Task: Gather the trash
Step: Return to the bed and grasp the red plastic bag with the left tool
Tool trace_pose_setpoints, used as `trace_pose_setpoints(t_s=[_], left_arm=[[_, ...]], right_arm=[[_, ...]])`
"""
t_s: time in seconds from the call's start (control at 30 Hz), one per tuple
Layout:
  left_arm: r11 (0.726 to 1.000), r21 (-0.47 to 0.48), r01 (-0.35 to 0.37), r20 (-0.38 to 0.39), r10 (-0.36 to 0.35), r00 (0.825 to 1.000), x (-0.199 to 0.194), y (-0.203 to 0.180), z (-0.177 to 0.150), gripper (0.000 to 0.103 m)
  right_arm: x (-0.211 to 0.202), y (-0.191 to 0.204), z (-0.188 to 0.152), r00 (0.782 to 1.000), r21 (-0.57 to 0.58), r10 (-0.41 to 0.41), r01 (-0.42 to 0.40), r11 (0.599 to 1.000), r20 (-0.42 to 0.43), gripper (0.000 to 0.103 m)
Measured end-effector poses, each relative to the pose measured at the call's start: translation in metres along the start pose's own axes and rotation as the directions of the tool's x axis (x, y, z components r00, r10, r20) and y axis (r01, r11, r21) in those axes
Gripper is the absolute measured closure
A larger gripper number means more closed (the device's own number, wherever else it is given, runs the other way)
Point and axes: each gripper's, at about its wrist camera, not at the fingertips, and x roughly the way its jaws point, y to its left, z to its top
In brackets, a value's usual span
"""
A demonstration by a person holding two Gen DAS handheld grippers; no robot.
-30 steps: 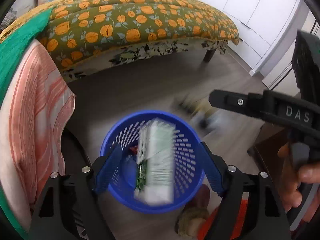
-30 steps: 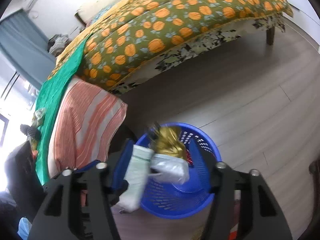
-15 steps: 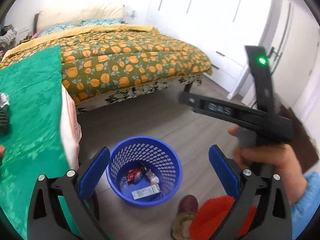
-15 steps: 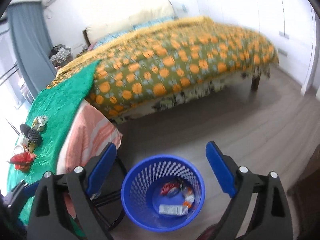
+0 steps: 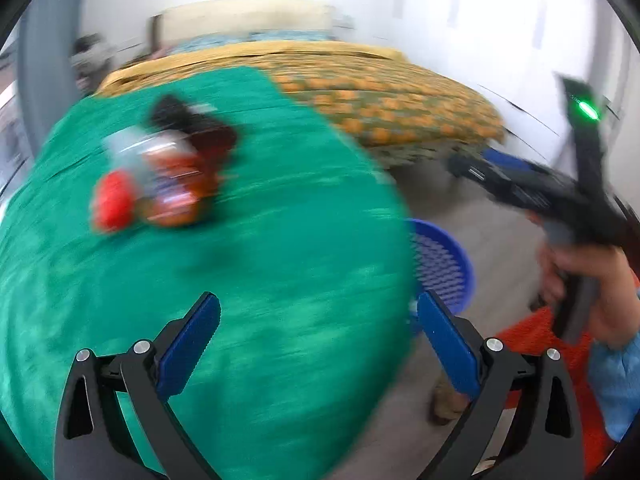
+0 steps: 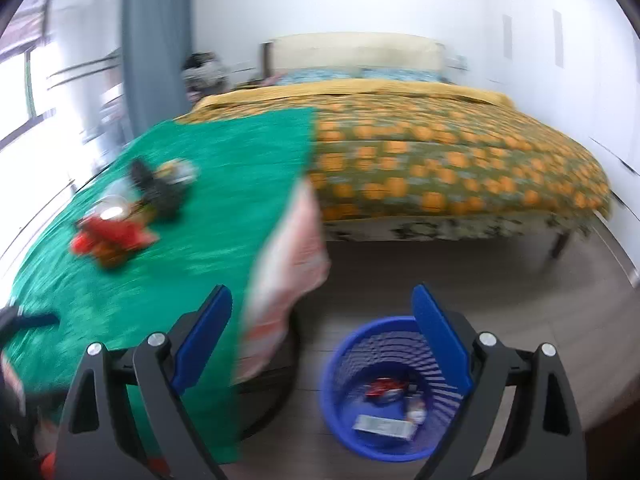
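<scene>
- The bed (image 6: 440, 152), under an orange-patterned cover, fills the far side of the room from 12 to 2 o'clock in the right wrist view.
- The tabletop (image 6: 224, 200), draped in a green cloth, spreads from 9 to 11 o'clock, with a striped pink cloth (image 6: 288, 280) hanging off its near edge.
- The blue basket (image 6: 360, 420) stands on the floor at 5 o'clock, below the tabletop's edge; a few wrappers (image 6: 384, 424) lie at its bottom.
- The remaining trash (image 5: 160, 176), a blurred heap of red, orange, clear and black pieces, sits on the tabletop at 10 o'clock in the left wrist view.
- The left gripper (image 5: 316, 344) is spread wide over the green cloth with nothing between its blue pads.
- The right gripper (image 6: 320, 336) is likewise wide apart and empty, one pad over the tabletop, the other over the blue basket.
</scene>
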Motion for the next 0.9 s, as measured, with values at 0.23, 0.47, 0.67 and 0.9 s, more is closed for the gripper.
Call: trace_pose_setpoints(t_s=[0.23, 0.47, 0.67, 0.9], left_arm=[[0.954, -0.287, -0.083, 0.018, 0.092, 0.996, -0.019, 0.132, 0.02, 0.005], [0.943, -0.326, -0.065, 0.006, 0.071, 0.997, 0.016, 0.165, 0.073, 0.006], [0.941, -0.303, -0.154, -0.059, 0.143, 0.988, 0.058, 0.179, 0.084, 0.006], [0.945, -0.302, -0.123, -0.081, 0.103, 0.991, 0.071, 0.192, 0.079, 0.027]], right_arm=[[0.004, 0.104, -0.011, 0.984, -0.138, 0.172, -0.176, 0.975, -0.038, 0.014], [0.009, 0.156, -0.031, 0.975, -0.249, 0.214, -0.223, 0.942, -0.064, 0.014], [0.008, 0.149, -0.031, 0.977, -0.25, 0.206, -0.211, 0.945, -0.049, 0.014], [0.006, 0.132, -0.03, 0.981, -0.208, 0.19, -0.196, 0.958, -0.047, 0.014]])
